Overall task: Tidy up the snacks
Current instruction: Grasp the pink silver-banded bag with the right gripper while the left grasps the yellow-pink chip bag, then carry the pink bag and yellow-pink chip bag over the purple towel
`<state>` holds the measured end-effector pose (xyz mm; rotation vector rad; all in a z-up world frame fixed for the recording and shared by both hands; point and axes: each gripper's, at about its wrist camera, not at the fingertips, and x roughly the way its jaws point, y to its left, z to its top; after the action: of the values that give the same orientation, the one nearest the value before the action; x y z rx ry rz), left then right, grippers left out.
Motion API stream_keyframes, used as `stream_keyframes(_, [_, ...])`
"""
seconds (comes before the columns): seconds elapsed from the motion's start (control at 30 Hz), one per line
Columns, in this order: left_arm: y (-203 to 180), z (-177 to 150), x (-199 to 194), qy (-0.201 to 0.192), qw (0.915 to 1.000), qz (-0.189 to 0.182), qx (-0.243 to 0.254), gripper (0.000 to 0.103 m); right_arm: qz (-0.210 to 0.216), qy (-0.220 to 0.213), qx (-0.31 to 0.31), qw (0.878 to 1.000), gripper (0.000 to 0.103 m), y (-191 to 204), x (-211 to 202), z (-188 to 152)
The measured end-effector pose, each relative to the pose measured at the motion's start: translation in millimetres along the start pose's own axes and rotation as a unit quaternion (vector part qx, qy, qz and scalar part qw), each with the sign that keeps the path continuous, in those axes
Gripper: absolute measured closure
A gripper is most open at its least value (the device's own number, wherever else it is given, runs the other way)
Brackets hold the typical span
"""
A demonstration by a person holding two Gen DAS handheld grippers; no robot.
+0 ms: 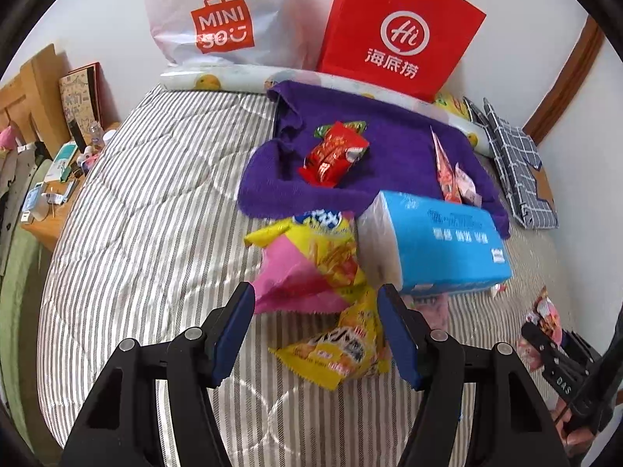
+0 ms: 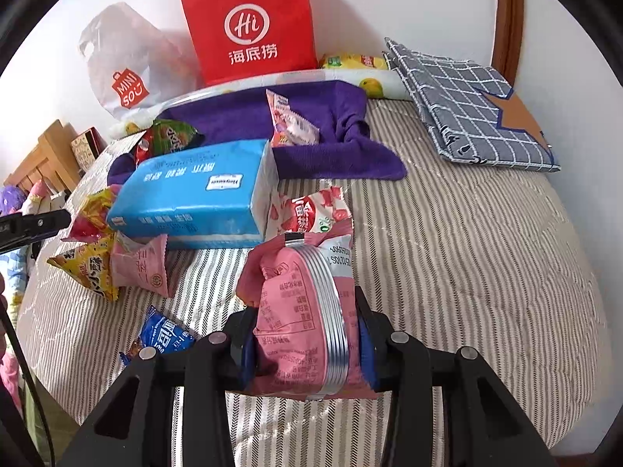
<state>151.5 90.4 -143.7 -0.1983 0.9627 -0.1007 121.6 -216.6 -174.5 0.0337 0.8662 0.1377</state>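
A striped quilted bed (image 2: 447, 257) carries everything. A blue tissue pack (image 2: 194, 198) lies near its middle; behind it spreads a purple towel (image 2: 335, 155), left of it 2 yellow snack bags (image 1: 331, 260), in front a small blue packet (image 2: 165, 336), far right a checked cloth (image 2: 467, 105)

Ahead of my left claw, at far left, I read "MINISO" on the white plastic bag (image 1: 218, 19). Beside it, the red paper bag (image 1: 397, 31) carries a circled "Hi" above "海底捞". At the far right edge, I read "DAS" on the right gripper (image 1: 560, 377). Print on the blue tissue pack (image 1: 440, 241) and yellow snack packets (image 1: 342, 346) stays too blurred to read.
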Motion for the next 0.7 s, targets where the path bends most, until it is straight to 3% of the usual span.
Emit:
stream_keyframes(0.4, [-6.5,27.4,29.3,0.008,0.9994,0.028,-0.017,0.035,-0.034,-0.012,-0.007,0.999,0.064,-4.6,-8.8,5.0])
stream_keyframes(0.63, [-12.2,34.2,54.2,0.033,0.9966,0.076,-0.001,0.035,-0.047,-0.021,-0.007,0.999,0.064,-3.7,-13.7,5.2])
stream_keyframes(0.7, [-9.6,34.6,59.0,0.041,0.9966,0.072,-0.006,0.035,-0.050,-0.022,-0.006,0.998,0.064,-2.8,-15.4,4.6])
